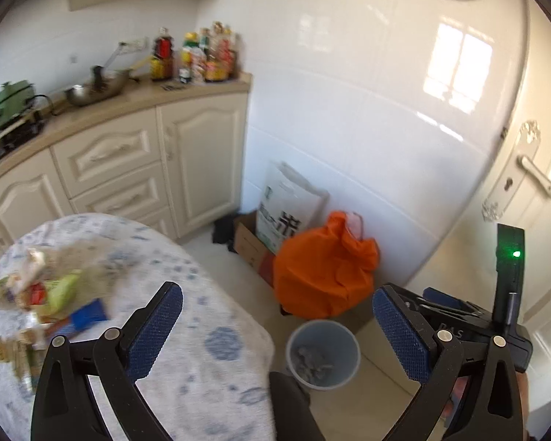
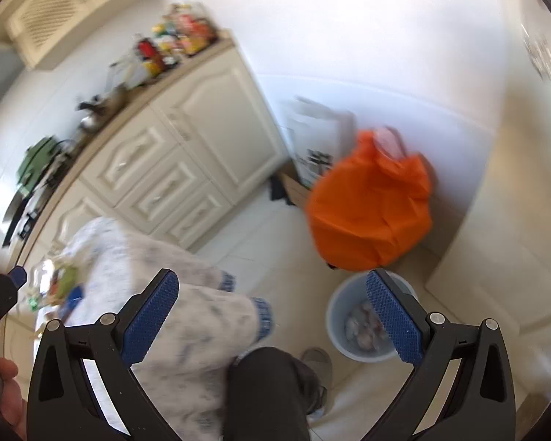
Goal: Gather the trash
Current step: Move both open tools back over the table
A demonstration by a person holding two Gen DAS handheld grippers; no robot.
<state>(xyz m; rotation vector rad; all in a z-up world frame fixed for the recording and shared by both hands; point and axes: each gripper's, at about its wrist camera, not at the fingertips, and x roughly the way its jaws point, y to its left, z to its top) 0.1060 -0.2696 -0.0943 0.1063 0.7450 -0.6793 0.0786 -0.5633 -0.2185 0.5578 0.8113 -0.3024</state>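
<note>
Hovering over the trash bin with both hand-held grippers spread wide and empty.

Left hand-held gripper stands with its jaws wide apart and nothing between them; the pale blue trash bin sits on the floor just below and between its blue pads, already holding crumpled scraps. Right hand-held gripper is likewise fully spread and bare, with the same bin partly behind its right-hand pad. A blurred heap of wrappers lies on the worktop, which is covered in a blue-flowered cloth, to the left of the left gripper and apart from it. Beyond the bin, an orange bag rests against the white tiled wall. A dark trouser leg and a grey slipper show beside the bin.
</note>
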